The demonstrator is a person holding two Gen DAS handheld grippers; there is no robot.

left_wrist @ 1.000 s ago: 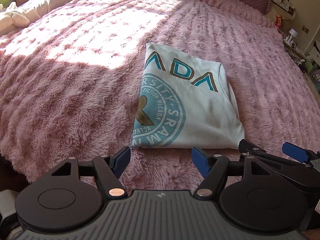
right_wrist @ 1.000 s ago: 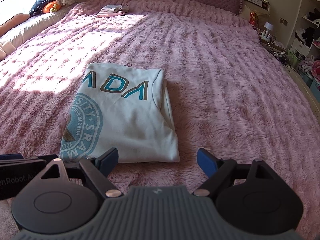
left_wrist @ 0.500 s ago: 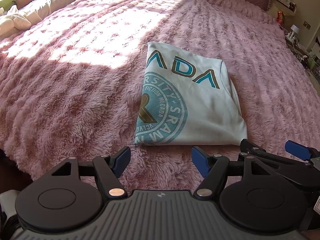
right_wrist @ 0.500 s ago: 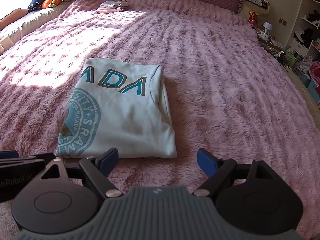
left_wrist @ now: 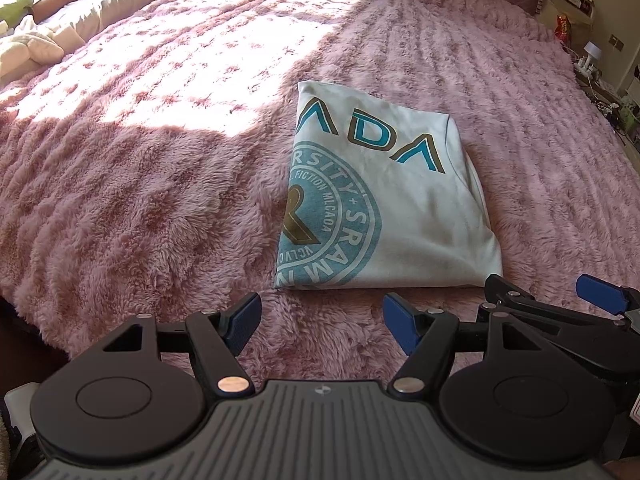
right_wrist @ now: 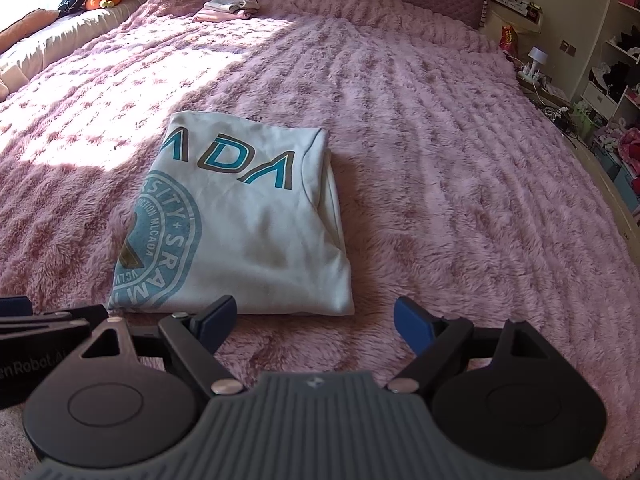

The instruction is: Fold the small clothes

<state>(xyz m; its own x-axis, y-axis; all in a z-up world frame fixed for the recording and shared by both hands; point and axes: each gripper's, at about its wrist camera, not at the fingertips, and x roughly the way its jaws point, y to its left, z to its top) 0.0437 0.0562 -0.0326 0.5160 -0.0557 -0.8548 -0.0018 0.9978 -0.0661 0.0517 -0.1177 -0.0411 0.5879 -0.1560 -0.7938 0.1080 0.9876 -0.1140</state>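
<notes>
Folded shirt (left_wrist: 396, 208) lies flat on pink blanket (left_wrist: 140, 168), at 12 o'clock just beyond both tools. Left gripper (left_wrist: 320, 320) & right gripper (right_wrist: 314, 318) both spread wide, holding nothing.

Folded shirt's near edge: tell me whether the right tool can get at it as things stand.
Probably yes. The right tool is open and holds nothing, and the folded shirt lies flat just ahead on the pink blanket, with nothing between them.
</notes>
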